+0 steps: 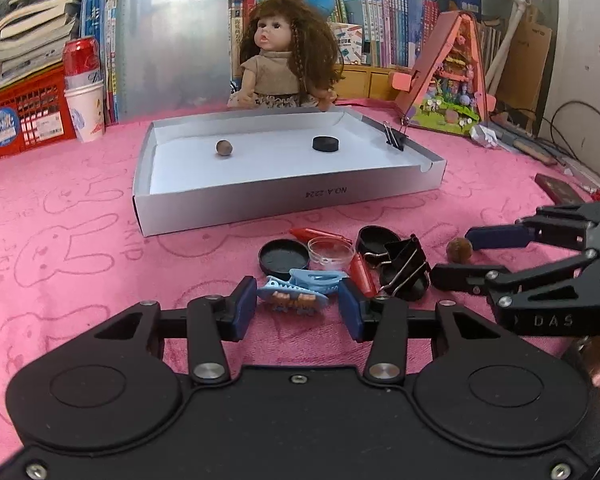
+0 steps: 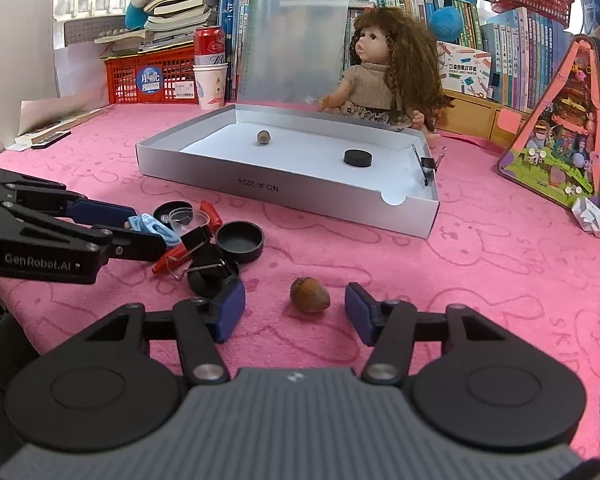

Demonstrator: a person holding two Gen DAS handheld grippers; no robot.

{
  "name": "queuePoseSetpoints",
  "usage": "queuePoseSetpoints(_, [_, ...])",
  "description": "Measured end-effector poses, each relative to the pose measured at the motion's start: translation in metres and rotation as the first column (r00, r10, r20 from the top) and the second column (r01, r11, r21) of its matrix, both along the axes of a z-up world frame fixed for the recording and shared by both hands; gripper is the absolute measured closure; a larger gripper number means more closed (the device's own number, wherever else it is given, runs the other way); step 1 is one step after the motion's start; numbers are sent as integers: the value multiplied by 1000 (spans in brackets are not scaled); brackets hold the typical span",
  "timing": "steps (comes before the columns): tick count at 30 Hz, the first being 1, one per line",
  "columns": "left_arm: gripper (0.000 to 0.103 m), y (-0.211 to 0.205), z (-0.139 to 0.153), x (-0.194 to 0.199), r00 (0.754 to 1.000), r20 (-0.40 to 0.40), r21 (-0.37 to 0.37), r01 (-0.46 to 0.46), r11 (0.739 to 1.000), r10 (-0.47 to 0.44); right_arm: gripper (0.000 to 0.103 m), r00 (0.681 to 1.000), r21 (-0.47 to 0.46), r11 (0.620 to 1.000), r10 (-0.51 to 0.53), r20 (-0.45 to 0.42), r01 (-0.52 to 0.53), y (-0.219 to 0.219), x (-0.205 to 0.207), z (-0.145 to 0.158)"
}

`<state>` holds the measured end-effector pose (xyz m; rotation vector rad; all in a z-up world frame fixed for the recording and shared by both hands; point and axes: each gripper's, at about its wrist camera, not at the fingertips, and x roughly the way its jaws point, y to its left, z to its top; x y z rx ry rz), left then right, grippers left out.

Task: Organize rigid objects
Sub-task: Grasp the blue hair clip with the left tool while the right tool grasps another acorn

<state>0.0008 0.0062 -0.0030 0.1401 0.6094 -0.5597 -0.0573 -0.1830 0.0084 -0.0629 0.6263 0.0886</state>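
Note:
A blue hair clip (image 1: 296,294) lies on the pink cloth (image 1: 80,248) between the pads of my left gripper (image 1: 298,306), which touch it on both sides. A brown nut (image 2: 310,300) sits between the fingers of my right gripper (image 2: 294,310), which is open with gaps on both sides. Behind the clip are a black lid (image 1: 284,258), a clear cup (image 1: 331,252), a red peg (image 1: 362,276) and a black binder clip (image 1: 404,268). The shallow silver box (image 1: 284,204) holds another nut (image 1: 224,148) and a black cap (image 1: 325,144). A small binder clip (image 1: 394,138) grips its right wall.
A doll (image 1: 284,60) sits behind the box, with a grey clipboard (image 1: 172,40) leaning beside it. At the back left are a red crate (image 1: 20,120), paper cups (image 1: 86,112) and a red can (image 1: 80,56). A toy house (image 1: 448,80) stands at the back right, before book rows.

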Motion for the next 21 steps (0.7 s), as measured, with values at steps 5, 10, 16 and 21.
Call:
queuePoseSetpoints(5, [59, -2, -1, -2, 1000, 12, 11, 6, 1000, -6, 44, 1000, 3, 1000, -18, 6, 18, -2, 0, 0])
queuePoseSetpoints(10, [59, -1, -1, -2, 1000, 18, 16, 15, 1000, -15, 46, 1000, 14, 999, -30, 6, 30, -5, 0, 0])
queuePoseSetpoints(16, [59, -3, -3, -4, 999, 36, 25, 14, 1000, -15, 49, 999, 12, 999, -30, 9, 30, -5, 0, -1])
queuePoseSetpoints(21, [66, -3, -2, -7, 999, 44, 31, 6, 1000, -7, 51, 1000, 13, 999, -30, 9, 30, -4, 0, 0])
